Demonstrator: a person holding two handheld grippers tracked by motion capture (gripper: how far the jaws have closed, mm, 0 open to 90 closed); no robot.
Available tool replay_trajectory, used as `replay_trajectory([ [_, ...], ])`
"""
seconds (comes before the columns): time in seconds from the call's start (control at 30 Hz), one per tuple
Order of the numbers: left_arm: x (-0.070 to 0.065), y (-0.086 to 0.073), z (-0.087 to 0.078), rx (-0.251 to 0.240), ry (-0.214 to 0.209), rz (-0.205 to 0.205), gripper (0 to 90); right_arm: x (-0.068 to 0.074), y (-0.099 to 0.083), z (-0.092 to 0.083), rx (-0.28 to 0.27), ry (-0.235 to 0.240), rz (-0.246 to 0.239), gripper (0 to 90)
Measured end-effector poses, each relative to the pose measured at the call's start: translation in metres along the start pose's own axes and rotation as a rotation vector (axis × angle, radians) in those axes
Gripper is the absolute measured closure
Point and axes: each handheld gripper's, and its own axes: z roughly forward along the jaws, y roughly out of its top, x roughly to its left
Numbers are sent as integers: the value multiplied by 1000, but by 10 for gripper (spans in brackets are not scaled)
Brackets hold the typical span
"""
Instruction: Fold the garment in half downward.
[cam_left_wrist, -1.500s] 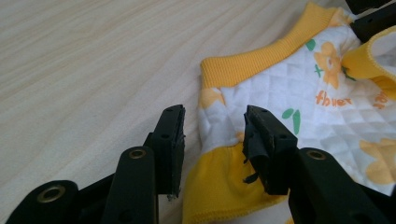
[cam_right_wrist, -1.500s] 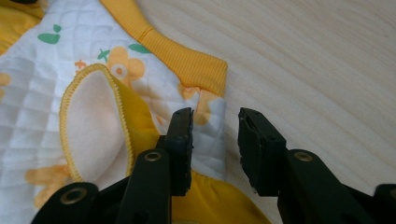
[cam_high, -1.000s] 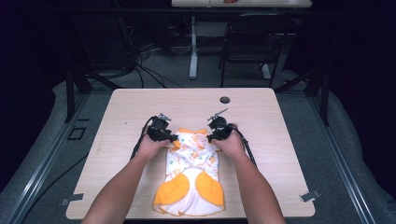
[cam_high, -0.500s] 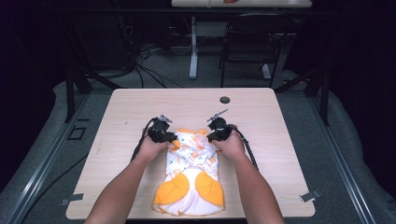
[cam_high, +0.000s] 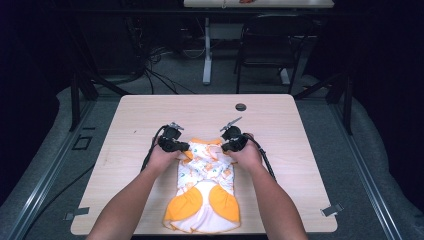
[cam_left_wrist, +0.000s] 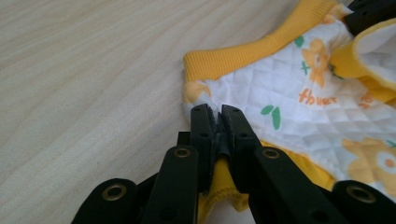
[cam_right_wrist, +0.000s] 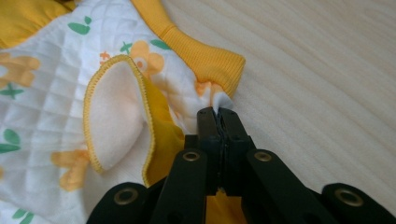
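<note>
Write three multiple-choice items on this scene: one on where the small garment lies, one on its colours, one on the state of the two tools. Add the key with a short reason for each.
1. Where does the quilted baby garment lie on the wooden table?
A. at the far edge, beside the round hole
B. at the near edge, between the person's forearms
C. hanging off the left side

2. What colours is the garment?
A. white with yellow-orange trim and flower print
B. plain blue
C. red and black stripes

3. In what state are the left tool and the right tool?
A. both open above the cloth
B. one shut, one lying on the table
C. both shut on the garment's edge

Key: B, the high view shows it near the front edge between the arms; A, both gripper views show white quilting, orange flowers and yellow ribbing; C, each gripper view shows cloth pinched between the jaws, which have just been closing.
</note>
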Motion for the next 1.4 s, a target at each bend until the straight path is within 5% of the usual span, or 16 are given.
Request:
replay_trajectory([
  [0.27,1,4,-16,-38,-8,11,843,2,4,-19,-51,15,-57,888],
  [1.07,-10,26,-58,-138,-3,93,844,0,6,-64,-185,15,-49,889],
  [1.4,-10,36,-75,-186,15,102,844,3,22,-84,-220,-14,-96,889],
])
